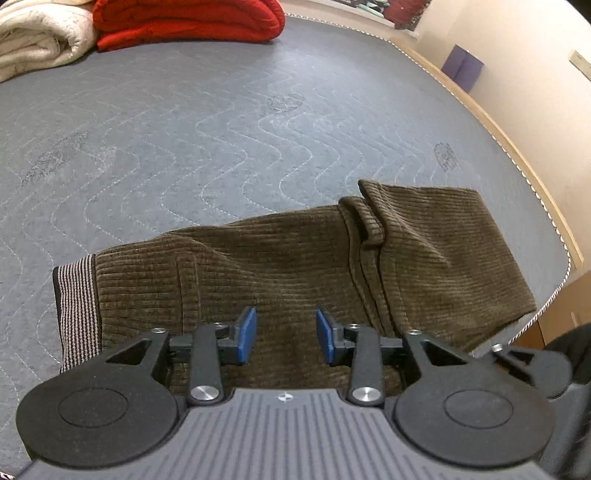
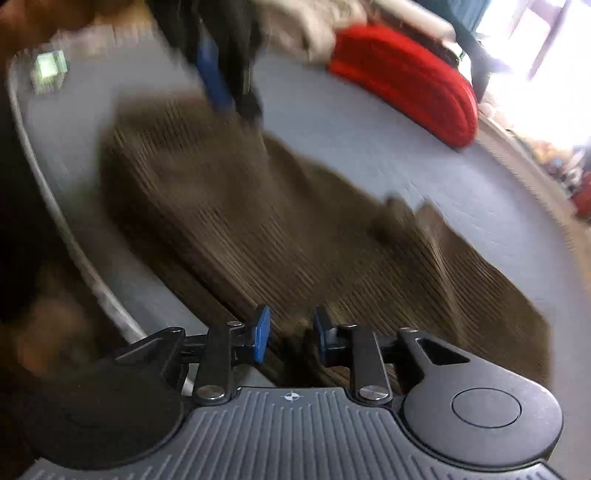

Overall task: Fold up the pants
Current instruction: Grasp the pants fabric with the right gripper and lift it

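Brown corduroy pants (image 1: 295,266) lie folded on the grey quilted mat (image 1: 184,129), with the striped waistband (image 1: 75,306) at the left end. My left gripper (image 1: 287,334) hovers over the near edge of the pants, open, with nothing between its blue pads (image 1: 246,334). The right wrist view is blurred. It shows the pants (image 2: 295,229) stretching away and my right gripper (image 2: 291,338) over their near edge, its jaws apart and only fabric below the gap. The left gripper (image 2: 225,85) appears there at the far end of the pants.
A folded red blanket (image 1: 188,22) and a cream one (image 1: 37,40) lie at the far end of the mat. The mat's corded edge (image 1: 517,155) runs along the right beside a wall, with a purple box (image 1: 461,66) there. A dark sleeve (image 2: 22,221) fills the left.
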`<control>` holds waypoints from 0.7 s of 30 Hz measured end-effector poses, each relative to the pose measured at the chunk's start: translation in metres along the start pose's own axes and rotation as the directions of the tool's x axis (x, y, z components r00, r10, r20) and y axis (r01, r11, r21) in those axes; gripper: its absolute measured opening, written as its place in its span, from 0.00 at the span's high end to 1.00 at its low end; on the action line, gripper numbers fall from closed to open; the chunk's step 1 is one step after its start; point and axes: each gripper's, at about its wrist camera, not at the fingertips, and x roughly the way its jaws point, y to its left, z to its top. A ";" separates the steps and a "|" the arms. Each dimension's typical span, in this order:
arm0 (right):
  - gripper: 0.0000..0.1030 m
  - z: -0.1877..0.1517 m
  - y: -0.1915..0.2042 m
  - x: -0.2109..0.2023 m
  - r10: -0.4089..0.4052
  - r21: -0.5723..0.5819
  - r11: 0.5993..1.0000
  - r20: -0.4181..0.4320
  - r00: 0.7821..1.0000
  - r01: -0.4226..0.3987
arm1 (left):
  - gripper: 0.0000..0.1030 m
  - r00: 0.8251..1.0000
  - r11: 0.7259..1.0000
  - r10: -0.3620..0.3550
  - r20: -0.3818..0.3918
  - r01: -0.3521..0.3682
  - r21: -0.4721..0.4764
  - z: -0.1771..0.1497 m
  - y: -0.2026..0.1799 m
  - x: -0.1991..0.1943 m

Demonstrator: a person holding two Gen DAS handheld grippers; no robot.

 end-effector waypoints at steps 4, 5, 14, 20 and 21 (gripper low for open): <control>0.64 -0.004 -0.014 -0.018 -0.034 0.036 0.999 0.046 0.998 0.033 | 0.59 1.000 1.000 0.007 0.000 -0.007 0.001 -0.001 0.004 0.000; 0.62 -0.006 -0.022 -0.015 -0.060 0.062 0.996 0.035 0.998 0.058 | 0.59 1.000 1.000 0.008 -0.001 -0.008 0.000 -0.001 0.005 0.001; 0.62 -0.015 -0.044 0.025 -0.025 0.125 0.992 -0.050 0.998 0.032 | 0.59 0.999 0.999 0.028 -0.017 -0.028 0.024 0.001 -0.001 0.010; 0.64 -0.012 -0.040 0.037 -0.040 0.084 0.995 -0.066 0.997 0.046 | 0.59 0.999 0.999 0.042 -0.030 -0.041 0.029 0.000 -0.001 0.015; 0.72 -0.013 -0.045 0.038 -0.032 0.110 0.993 -0.071 0.997 0.040 | 0.59 0.999 0.999 0.042 -0.031 -0.041 0.030 0.000 -0.001 0.016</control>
